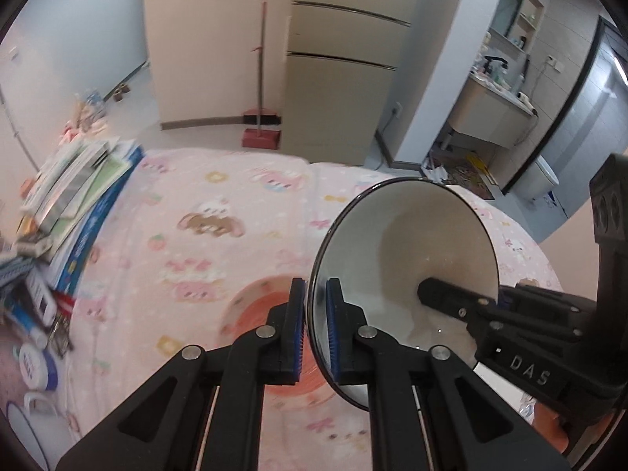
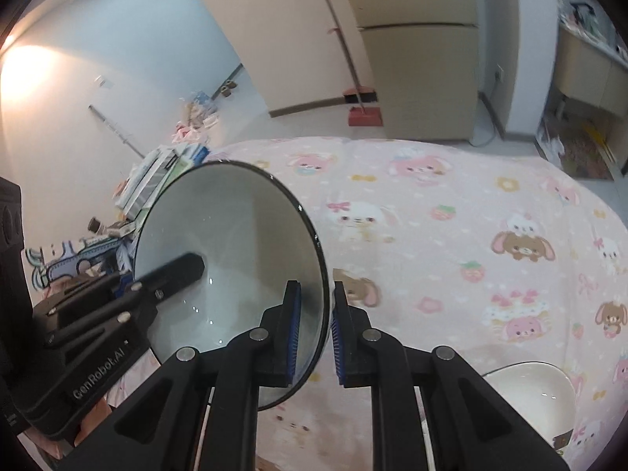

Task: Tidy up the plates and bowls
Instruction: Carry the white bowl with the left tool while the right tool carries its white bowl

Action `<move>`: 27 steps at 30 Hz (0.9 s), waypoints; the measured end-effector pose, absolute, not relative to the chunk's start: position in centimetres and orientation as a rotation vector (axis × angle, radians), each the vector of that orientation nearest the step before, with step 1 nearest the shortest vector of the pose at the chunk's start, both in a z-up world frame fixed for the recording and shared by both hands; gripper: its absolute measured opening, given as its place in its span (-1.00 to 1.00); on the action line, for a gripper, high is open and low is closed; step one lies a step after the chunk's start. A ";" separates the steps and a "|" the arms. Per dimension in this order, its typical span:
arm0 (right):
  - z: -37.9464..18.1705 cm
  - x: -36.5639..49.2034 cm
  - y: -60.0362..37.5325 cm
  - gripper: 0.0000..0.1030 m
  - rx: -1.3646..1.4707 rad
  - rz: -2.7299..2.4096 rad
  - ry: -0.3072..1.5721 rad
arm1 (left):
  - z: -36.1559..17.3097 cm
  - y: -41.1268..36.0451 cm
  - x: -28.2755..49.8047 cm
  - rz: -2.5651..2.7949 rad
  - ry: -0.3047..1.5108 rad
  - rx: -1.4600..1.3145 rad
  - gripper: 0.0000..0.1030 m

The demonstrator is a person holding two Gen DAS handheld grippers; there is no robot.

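Hand-held grippers (image 1: 313, 325) (image 2: 317, 327), angled downward, pinch bowl (image 1: 408, 243) rim.

A: What did the left gripper (image 1: 314, 324) look like?
B: Black angular links, round silver pins, ribbed blue pads (image 1: 299, 329).
A: And the right gripper (image 2: 316, 331)?
B: Identical; white "DAS" lettering beside its pins, "GenRobot.AI" on the left one's body.

You have the white bowl (image 1: 396, 243) with its dark rim clamped at opposite edges between both pairs of jaws, lifted and tilted. Below the left jaws lies an orange-centred plate (image 1: 255, 306); right of the right jaws sits a cream bowl (image 2: 530, 392).
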State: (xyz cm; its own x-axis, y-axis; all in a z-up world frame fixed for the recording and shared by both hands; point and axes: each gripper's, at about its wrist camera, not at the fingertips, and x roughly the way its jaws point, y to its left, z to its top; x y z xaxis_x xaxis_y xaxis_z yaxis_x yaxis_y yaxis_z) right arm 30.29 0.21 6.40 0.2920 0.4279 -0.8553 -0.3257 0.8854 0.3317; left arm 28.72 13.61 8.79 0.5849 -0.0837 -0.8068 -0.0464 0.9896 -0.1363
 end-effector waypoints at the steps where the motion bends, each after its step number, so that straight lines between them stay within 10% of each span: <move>1: 6.1 30.0 0.9 -0.69 0.100 0.518 1.182 | 8.6 14.3 28.3 -0.017 0.948 -0.156 -0.84; 27: -0.4 30.6 4.3 -0.68 0.047 0.508 1.304 | 2.4 16.4 29.6 0.032 1.114 -0.142 -0.84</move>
